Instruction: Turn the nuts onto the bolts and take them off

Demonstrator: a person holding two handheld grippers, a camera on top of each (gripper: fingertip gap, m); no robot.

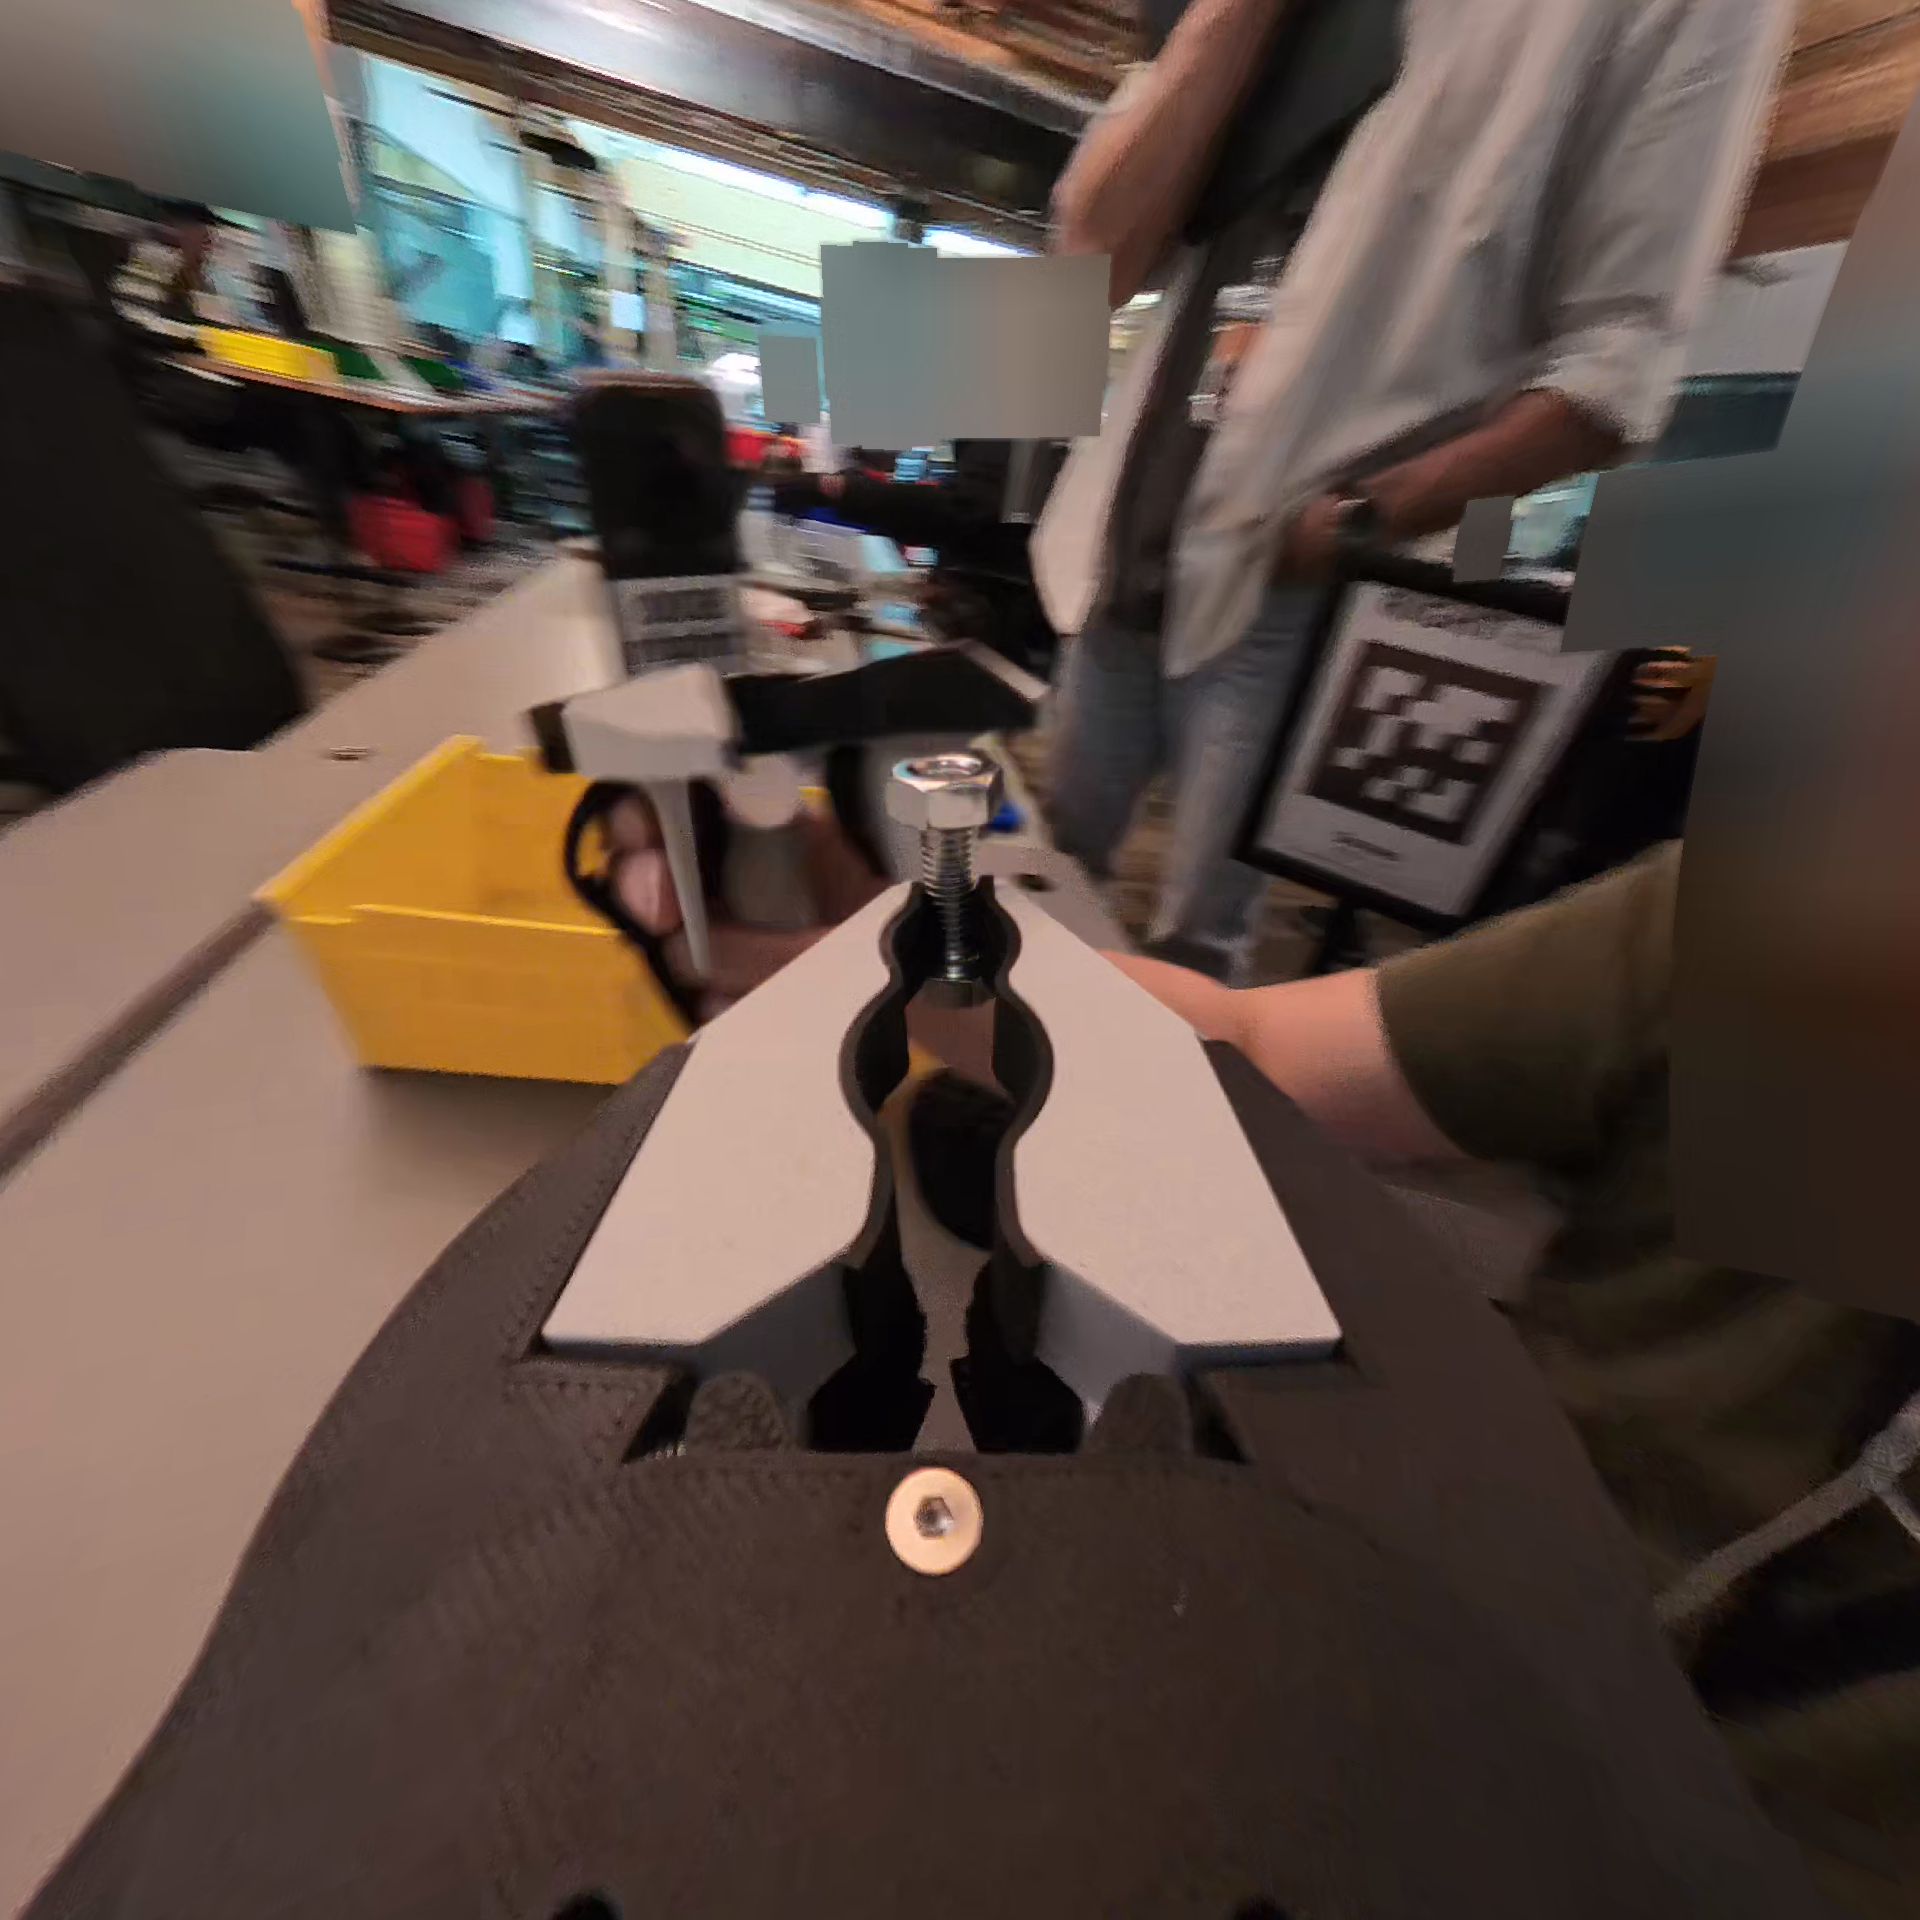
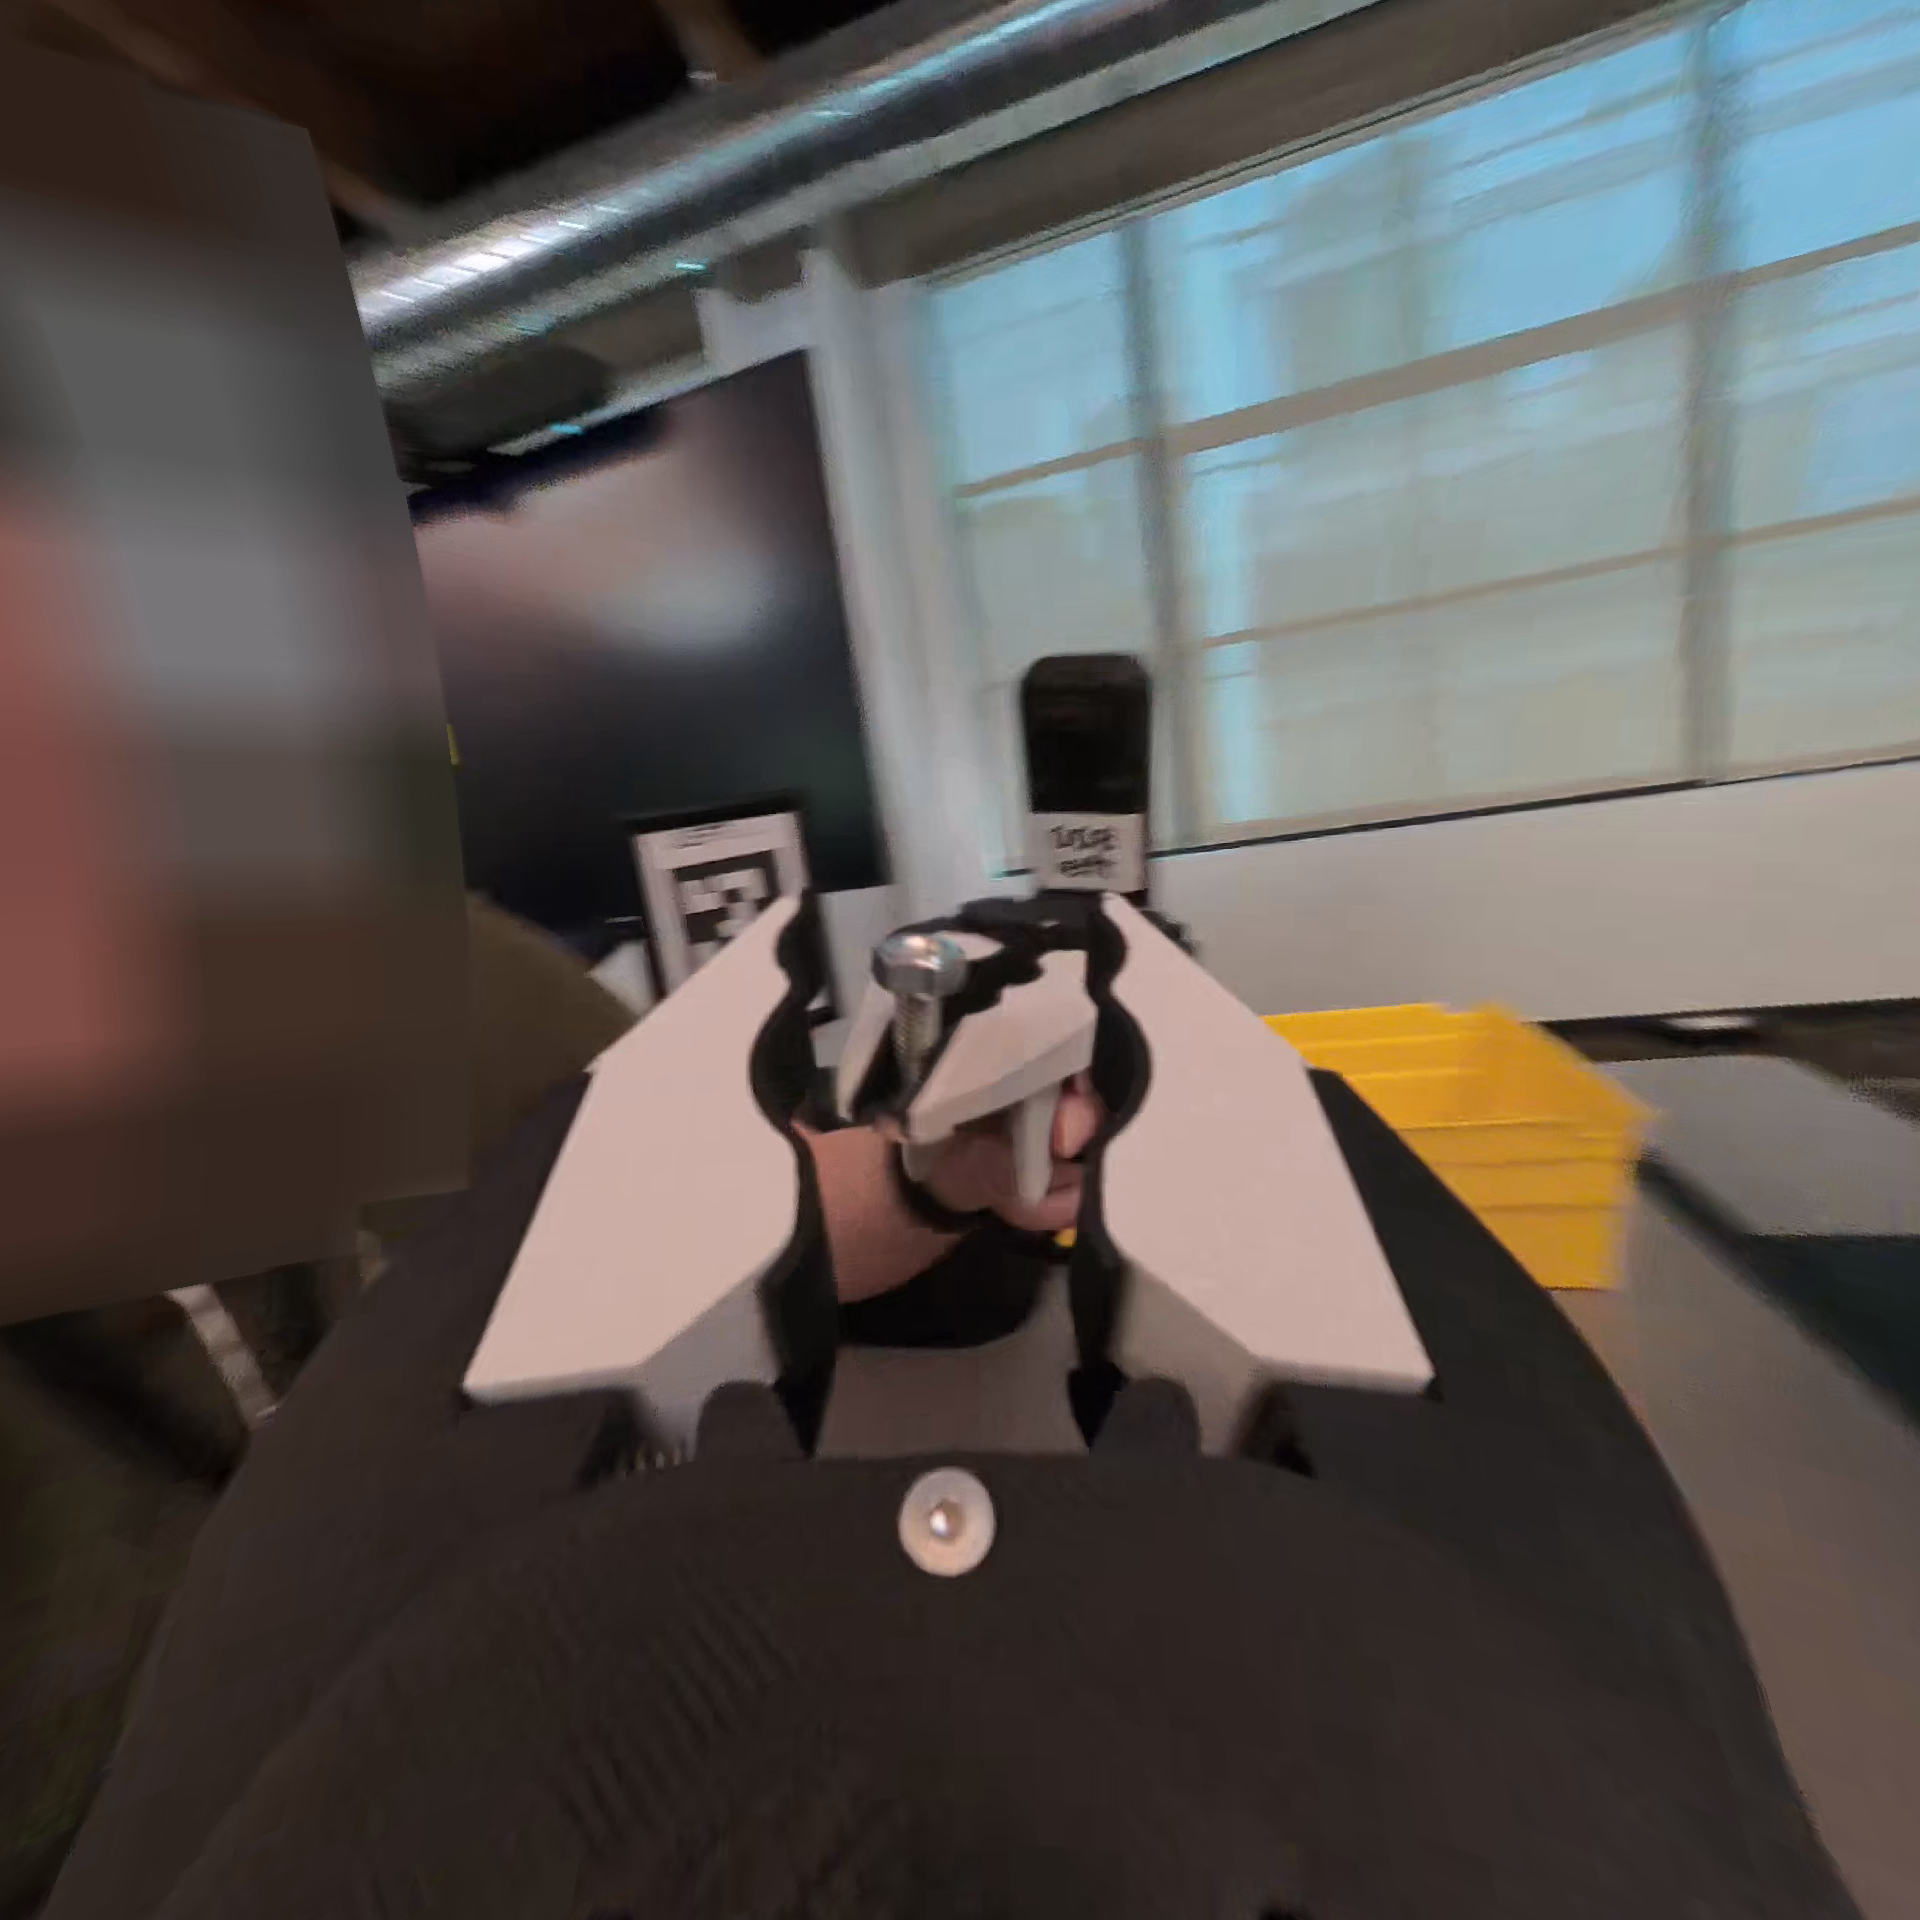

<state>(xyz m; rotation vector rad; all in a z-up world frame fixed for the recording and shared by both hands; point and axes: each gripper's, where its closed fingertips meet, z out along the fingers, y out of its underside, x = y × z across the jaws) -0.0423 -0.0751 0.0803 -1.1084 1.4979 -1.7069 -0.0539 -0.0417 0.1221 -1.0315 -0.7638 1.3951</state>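
L gripper (image 1: 948,935) clamped on bolt (image 1: 948,914) shaft, upright, nut (image 1: 943,788) at top end, above table (image 1: 156,1039) near yellow bin (image 1: 468,977); R gripper (image 2: 948,935) jaws apart, holding nothing, facing bolt.

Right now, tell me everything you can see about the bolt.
The bolt is shiny silver metal with a threaded shank. It stands upright, clamped near its lower end between the tips of the shut left gripper. A hex nut of the same metal sits at its top end. The right wrist view shows it tilted slightly, beyond the open right gripper, which does not touch it.
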